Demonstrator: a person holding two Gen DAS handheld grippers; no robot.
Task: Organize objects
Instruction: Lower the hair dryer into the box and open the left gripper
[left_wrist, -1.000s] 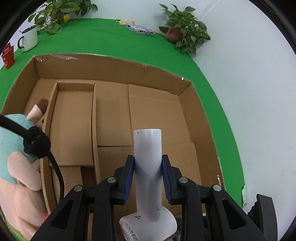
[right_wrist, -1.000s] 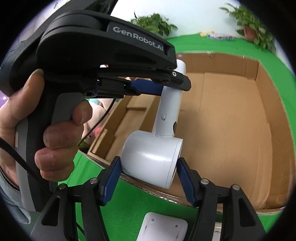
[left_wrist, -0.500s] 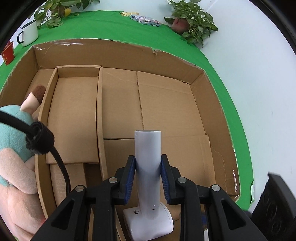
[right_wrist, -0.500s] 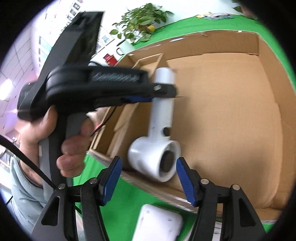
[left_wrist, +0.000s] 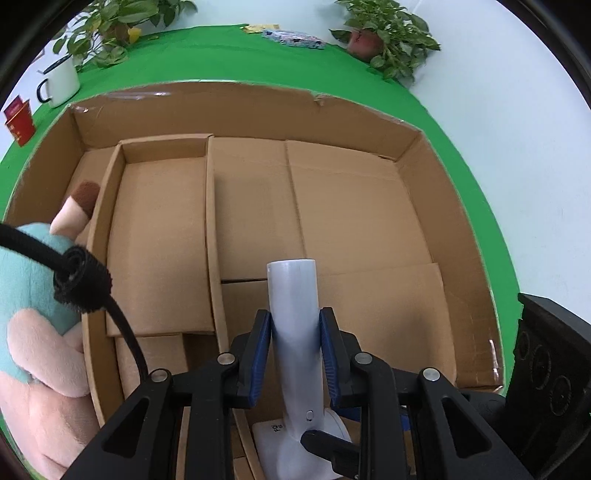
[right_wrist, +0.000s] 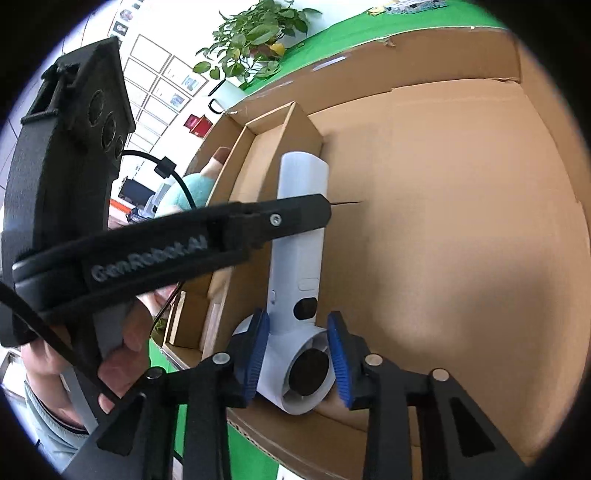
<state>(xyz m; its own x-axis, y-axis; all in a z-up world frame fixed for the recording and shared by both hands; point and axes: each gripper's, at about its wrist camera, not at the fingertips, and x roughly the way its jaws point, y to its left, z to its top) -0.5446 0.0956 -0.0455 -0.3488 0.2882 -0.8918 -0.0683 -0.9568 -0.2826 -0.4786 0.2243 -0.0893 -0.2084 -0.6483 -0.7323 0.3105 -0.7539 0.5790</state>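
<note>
Cardboard dominates what I see: a wide, shallow box sits on the green table cover, and I am working over its near edge. Its big open floor on the right side is bare, which I judge is why the fan is being brought in there rather than to the narrower slots. A cardboard divider walls off a tray-like compartment that looks empty from here. Beyond that, in the far left strip, a soft toy in teal and peach is already tucked away, so sorting seems partly done.

The white handheld fan hangs just above the box floor near the front wall. My left gripper pinches its handle between both blue pads, carrying the weight with the round head toward me. My right gripper straddles the neck just above that head; its jaws are closing, with the pads near the plastic, though I cannot tell whether they press yet. I take the second grip as a way to steady the heavy end, so the fan can be laid flat without swinging.
</note>
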